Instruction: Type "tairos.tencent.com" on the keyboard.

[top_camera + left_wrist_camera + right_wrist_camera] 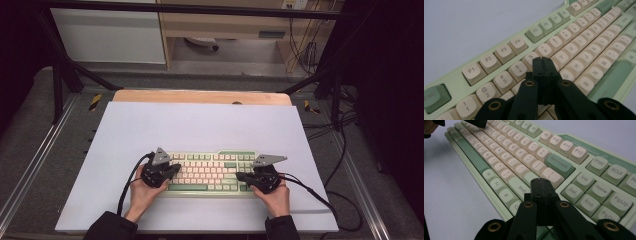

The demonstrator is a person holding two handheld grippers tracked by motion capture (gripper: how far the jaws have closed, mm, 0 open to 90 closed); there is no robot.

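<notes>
On the white mat (200,125), near its front edge, the keyboard (212,172) was laid with its long axis running left to right. At its left end the left gripper (172,169) was held with jaws pressed together and empty, their tips poised over the keys near 5 and T (543,62). At its right end the right gripper (241,176), likewise closed on nothing, was aimed at the Enter region (541,182). Each half was judged nearer its own hand.
</notes>
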